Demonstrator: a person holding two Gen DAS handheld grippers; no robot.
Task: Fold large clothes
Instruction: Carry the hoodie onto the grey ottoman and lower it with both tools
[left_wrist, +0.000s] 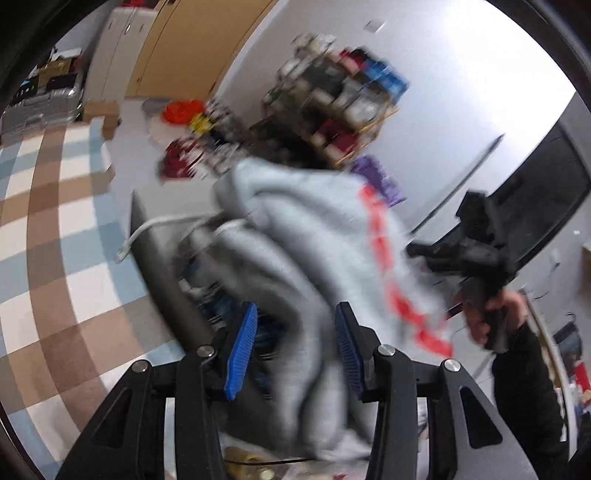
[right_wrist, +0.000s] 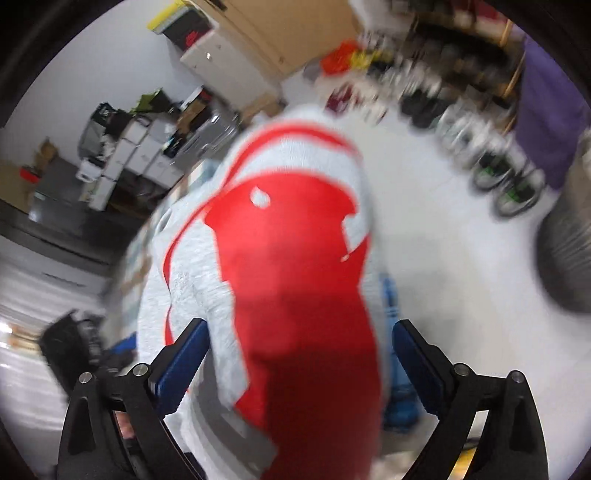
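Between our left gripper's (left_wrist: 295, 347) blue pads (left_wrist: 242, 350) hangs the grey hoodie (left_wrist: 303, 240), bunched in thick folds with a red print down its right side and a white drawstring (left_wrist: 147, 227) trailing off to the left. We read the left jaws as partly apart with the cloth passing between them; the blur keeps us from telling whether the pads actually pinch it. From the right wrist view the same hoodie (right_wrist: 288, 258) fills the centre, big red graphic facing the camera, draped down between the right gripper's (right_wrist: 299, 358) fingers (right_wrist: 184, 354). Those jaws stand wide; the left pad sits at the cloth's edge, the right pad is clear of it, so no clamp there. From the left view we also see the right gripper (left_wrist: 476, 251) off to the right, beside the hoodie's printed edge, held by a hand (left_wrist: 495, 314) in a dark sleeve. Behind the garment: a cluttered shelf rack (left_wrist: 332, 99), blurred; a checked mat (left_wrist: 55, 229) on the floor at left; a wooden door (left_wrist: 184, 48). The right view adds sneakers (right_wrist: 509, 177) lined on the white floor and stacked boxes (right_wrist: 122, 158) far left.
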